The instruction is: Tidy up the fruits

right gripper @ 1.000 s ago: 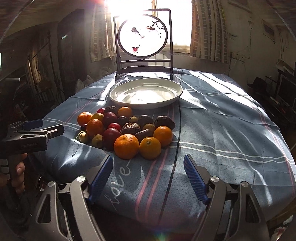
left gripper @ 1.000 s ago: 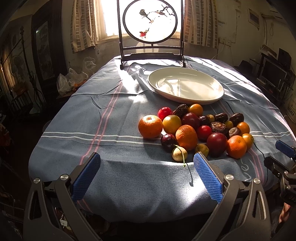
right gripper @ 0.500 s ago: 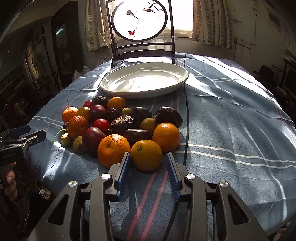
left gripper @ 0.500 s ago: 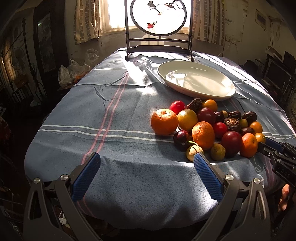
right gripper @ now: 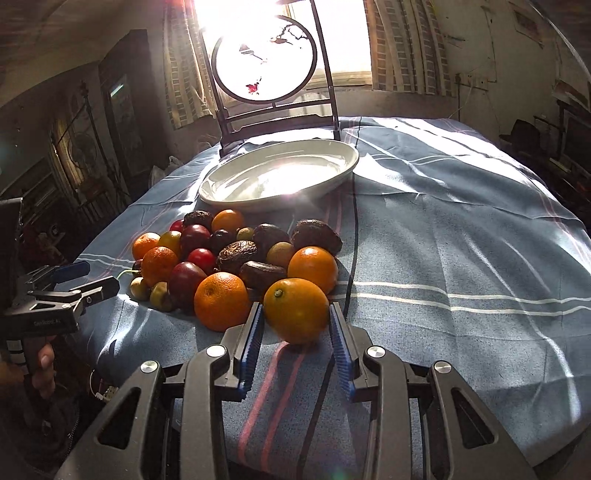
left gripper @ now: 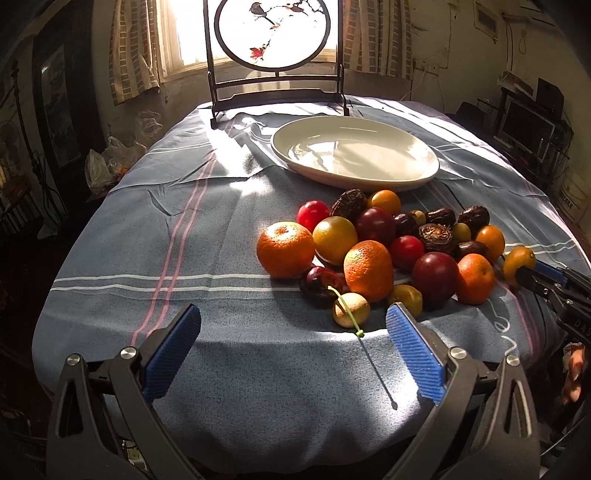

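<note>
The right gripper (right gripper: 296, 334) has its blue pads pressed against both sides of a yellow-orange orange (right gripper: 296, 309), holding it at the near edge of the fruit pile (right gripper: 236, 258). In the left wrist view the same orange (left gripper: 519, 263) shows at the right end of the pile, with the right gripper's (left gripper: 526, 275) dark fingers on it. Whether the orange rests on the tablecloth (right gripper: 461, 258) or is just clear of it cannot be told.

The left gripper (left gripper: 293, 354) is spread wide, pads well apart, over bare cloth at the table's near edge, holding nothing; a pale small fruit with a green stem (left gripper: 351, 309) lies just beyond it. From the right wrist view it (right gripper: 83, 278) shows at the left side of the table, near the pile.

The pile sits toward the near edge of the table, oranges, dark red plums, small red fruits and wrinkled dark brown ones touching one another. Beyond it, in the middle of the table, lies a white oval plate (right gripper: 343, 168) with nothing in it. At the far edge stands a round screen on a dark frame (left gripper: 273, 35), before a bright window
</note>
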`<state>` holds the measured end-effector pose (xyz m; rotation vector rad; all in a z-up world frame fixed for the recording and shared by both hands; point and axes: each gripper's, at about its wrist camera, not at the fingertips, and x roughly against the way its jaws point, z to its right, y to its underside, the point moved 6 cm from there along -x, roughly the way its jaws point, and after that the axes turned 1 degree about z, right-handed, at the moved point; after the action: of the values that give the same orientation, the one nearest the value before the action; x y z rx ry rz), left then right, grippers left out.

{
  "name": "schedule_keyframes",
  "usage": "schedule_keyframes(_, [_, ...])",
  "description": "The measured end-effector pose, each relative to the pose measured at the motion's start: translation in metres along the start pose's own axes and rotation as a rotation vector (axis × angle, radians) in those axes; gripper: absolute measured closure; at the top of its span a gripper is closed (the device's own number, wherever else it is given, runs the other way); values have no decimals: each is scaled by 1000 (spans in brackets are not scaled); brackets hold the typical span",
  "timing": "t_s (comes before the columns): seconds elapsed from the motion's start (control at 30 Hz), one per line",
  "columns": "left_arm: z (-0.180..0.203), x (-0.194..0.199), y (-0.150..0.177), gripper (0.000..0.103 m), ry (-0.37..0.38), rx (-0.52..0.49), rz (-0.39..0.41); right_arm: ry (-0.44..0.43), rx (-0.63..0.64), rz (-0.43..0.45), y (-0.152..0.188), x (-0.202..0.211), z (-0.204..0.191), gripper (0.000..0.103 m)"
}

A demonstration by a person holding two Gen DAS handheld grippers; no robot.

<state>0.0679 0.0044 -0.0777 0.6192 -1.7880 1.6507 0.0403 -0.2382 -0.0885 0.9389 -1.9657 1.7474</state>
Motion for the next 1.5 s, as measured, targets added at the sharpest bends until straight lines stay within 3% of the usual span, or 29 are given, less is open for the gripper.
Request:
schedule_keyframes(0.07, [-7, -4, -1, 5, 17, 17, -1, -5, -11, -3, 3, 2, 3, 67])
schedule_keyframes(0.13, [-12, -11, -1, 13, 19, 25, -13, -8, -18, -6, 4, 2, 5, 67])
schedule_keyframes(0.2, [-13, -23, 1, 45, 16, 6, -53, -8, -16, -4, 5, 2, 6, 67])
schedule_keyframes(0.27, [-15, -32, 3, 50, 21, -4, -79, -10, -12, -4, 5, 1, 5, 67])
schedule_keyframes(0.57, [-24, -41, -24, 50, 112, 44, -50, -10, -8, -6, 6, 1, 2, 67])
schedule_keyframes(0.63, [-22, -51, -29, 49, 101, 40, -47, -7, -7, -6, 6, 0, 1, 67])
schedule_keyframes(0.73, [-18, -62, -34, 45, 93, 34, -50, -10, -10, -10, 5, 0, 1, 67])
schedule_keyframes(0.8, [-21, -68, -36, 31, 71, 45, -52, -13, -13, -12, 5, 1, 2, 67])
schedule_keyframes(0.87, [-22, -69, -35, 29, 69, 52, -42, -15, -16, -14, 5, 1, 2, 67])
schedule_keyframes(0.93, [-23, -68, -33, 34, 80, 43, -31, -14, -17, -13, 5, 0, 2, 67])
schedule_keyframes(1.0, [-18, -66, -30, 59, 129, 28, -22, -13, -18, -13, 5, -1, 2, 67])
schedule_keyframes(1.1, [-15, -60, -27, 60, 118, 9, -1, -13, -18, -14, 5, 0, 2, 67])
schedule_keyframes(1.2, [-18, -47, -27, 59, 171, 47, 18, -20, -21, -16, 4, -1, 3, 67])
schedule_keyframes(1.3, [-22, -28, -33, 59, 151, 41, 62, -30, -29, -10, -2, 0, 6, 67])
schedule_keyframes(1.5, [-25, 1, -67, 59, 161, 25, 140, -43, -45, 81, -45, 18, 17, 67])
